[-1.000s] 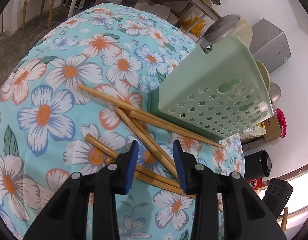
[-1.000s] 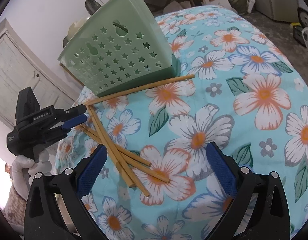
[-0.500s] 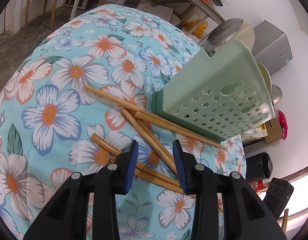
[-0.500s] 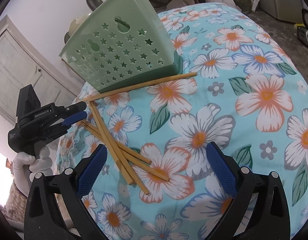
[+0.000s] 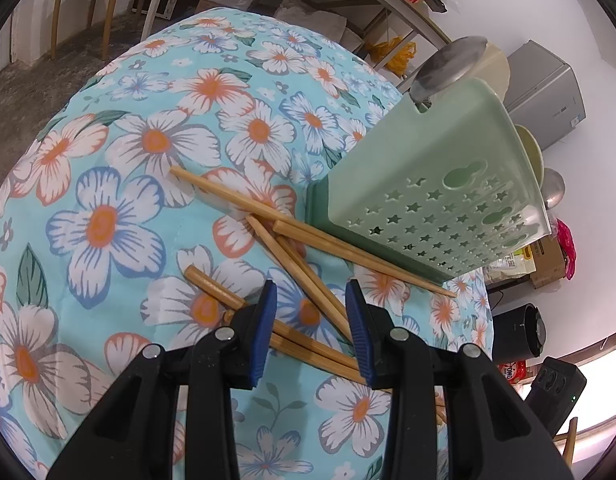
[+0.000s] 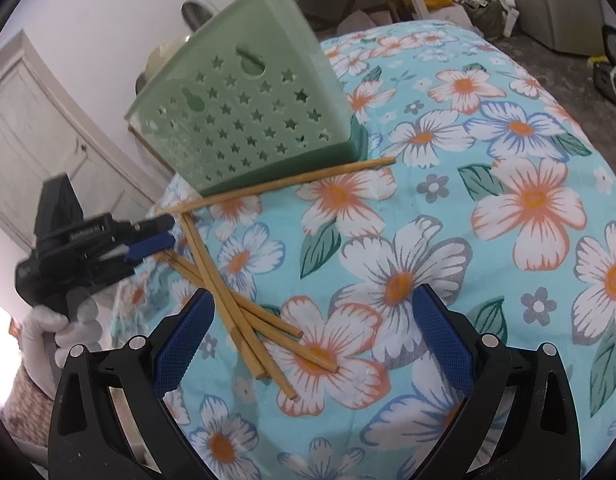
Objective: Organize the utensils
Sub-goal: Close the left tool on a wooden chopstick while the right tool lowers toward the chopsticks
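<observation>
On the flowery tabletop (image 5: 120, 140), thin, stiff, light chopsticks (image 5: 308, 276), best pinched mid-stick; both tongs, left (image 5: 309, 320) and right (image 6: 311, 332), spread, empty.

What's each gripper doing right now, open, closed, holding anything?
Left gripper: open, partly closed gap, empty, above the chopsticks.
Right gripper: open wide, empty, over the floral tablecloth.

Left gripper (image 6: 148, 236) motion-blurred, chopsticks (image 5: 308, 340) partly hidden behind its jaws, basket (image 5: 439, 184) interior unseen
</observation>
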Demonstrator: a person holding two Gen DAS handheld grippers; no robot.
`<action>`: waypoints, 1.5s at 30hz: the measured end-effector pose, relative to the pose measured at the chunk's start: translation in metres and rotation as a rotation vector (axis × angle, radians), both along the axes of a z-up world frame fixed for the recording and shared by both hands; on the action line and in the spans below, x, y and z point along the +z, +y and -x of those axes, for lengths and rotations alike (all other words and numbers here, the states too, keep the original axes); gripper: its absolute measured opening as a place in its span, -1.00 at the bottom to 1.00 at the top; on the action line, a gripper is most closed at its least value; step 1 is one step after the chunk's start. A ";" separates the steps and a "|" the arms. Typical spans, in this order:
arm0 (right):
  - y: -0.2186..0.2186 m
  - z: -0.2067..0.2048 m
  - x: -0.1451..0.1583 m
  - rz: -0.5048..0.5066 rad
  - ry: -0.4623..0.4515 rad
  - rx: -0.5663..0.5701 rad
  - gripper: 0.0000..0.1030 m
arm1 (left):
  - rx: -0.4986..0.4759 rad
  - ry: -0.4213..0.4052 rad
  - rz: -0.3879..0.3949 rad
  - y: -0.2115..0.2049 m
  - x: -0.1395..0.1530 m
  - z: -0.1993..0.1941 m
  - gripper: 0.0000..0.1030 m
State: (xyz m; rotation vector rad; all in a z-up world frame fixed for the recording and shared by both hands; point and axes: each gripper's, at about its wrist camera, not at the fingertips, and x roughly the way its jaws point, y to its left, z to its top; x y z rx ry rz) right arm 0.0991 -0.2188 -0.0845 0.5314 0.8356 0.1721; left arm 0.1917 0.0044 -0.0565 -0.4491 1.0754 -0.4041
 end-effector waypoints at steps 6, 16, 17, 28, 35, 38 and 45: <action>-0.013 0.002 -0.001 -0.056 -0.044 -0.007 0.85 | 0.003 0.001 0.002 0.001 0.000 0.000 -0.34; -0.017 -0.001 0.001 -0.067 -0.012 0.015 0.85 | 0.003 0.001 0.003 0.001 0.000 0.000 -0.34; -0.016 -0.002 0.001 -0.062 -0.008 0.021 0.85 | 0.003 0.002 0.003 0.000 0.000 0.000 -0.34; -0.015 -0.006 0.002 -0.068 0.006 0.063 0.85 | 0.001 0.002 0.003 0.001 0.000 0.002 -0.34; -0.021 -0.006 0.003 -0.094 0.021 0.039 0.77 | -0.003 -0.011 -0.002 -0.002 0.005 0.004 -0.34; -0.025 -0.004 0.003 -0.095 0.034 0.015 0.55 | -0.005 -0.020 -0.001 -0.002 0.007 0.005 -0.34; -0.035 0.004 0.004 -0.079 0.070 -0.042 0.04 | -0.007 -0.041 0.002 0.001 0.013 0.012 -0.34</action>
